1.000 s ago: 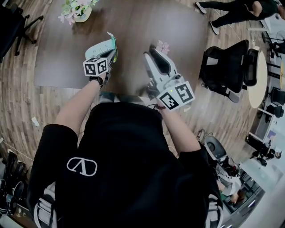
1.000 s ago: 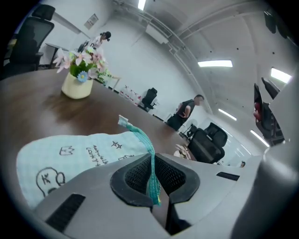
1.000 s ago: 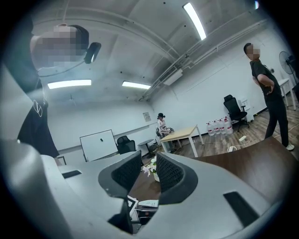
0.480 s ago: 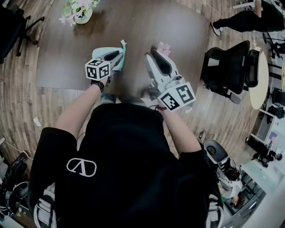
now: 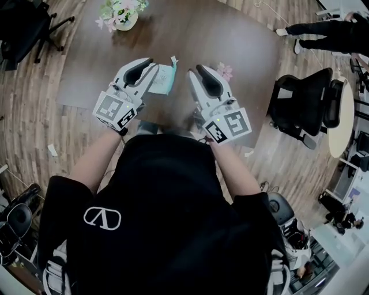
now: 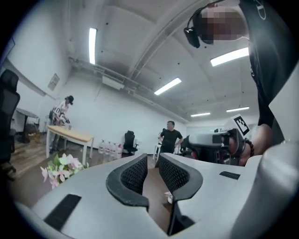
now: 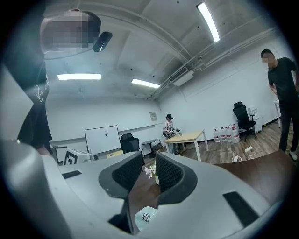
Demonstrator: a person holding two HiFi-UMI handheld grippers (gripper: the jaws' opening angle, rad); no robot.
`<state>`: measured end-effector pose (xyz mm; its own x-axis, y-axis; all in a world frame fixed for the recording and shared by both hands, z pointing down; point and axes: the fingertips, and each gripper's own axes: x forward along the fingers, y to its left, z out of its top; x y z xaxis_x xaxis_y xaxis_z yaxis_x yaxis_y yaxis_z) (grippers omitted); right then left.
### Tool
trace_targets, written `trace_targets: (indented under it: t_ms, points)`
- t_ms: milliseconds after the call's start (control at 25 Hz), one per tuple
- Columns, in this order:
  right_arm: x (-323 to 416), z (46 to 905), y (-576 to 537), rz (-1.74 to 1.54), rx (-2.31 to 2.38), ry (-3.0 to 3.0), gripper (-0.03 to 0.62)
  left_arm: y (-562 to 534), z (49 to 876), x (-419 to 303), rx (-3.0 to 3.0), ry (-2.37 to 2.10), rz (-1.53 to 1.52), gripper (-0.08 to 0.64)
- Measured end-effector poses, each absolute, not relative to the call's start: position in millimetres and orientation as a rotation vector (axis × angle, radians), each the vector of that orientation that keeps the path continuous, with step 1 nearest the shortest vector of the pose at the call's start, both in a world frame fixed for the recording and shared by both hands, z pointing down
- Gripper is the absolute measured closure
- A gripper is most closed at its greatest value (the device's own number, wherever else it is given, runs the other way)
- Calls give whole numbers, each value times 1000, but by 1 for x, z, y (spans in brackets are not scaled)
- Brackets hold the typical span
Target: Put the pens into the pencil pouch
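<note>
A mint-green pencil pouch (image 5: pixel 163 79) lies on the dark brown table (image 5: pixel 230 34), between my two grippers. My left gripper (image 5: pixel 151 64) hovers just left of it; its jaws have just been opening and now stand a little apart with nothing between them (image 6: pixel 152 159). My right gripper (image 5: pixel 195 70) is to the right of the pouch, its jaws also a narrow gap apart and empty (image 7: pixel 149 158). In the right gripper view the pouch (image 7: pixel 146 217) shows low under the jaws. No pen is in view.
A vase of flowers (image 5: pixel 121 12) stands at the table's far left corner. A small pink flower (image 5: pixel 225 71) lies right of my right gripper. Black office chairs (image 5: pixel 305 103) stand to the right of the table, and people stand further off in the room.
The pouch was at my left gripper's tips; now it lies apart from them on the table. The left gripper has lifted and rolled. The right gripper has hardly moved.
</note>
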<state>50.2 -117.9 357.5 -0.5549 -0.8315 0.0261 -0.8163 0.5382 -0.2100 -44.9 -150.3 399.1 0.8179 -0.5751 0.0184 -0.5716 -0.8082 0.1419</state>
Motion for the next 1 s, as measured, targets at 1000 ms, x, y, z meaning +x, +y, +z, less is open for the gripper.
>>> trace_targets:
  t_ms: [1000]
  points:
    - [34, 354, -128, -9, -1595, 2701, 592, -142, 335, -115, 2902, -1281, -53, 557]
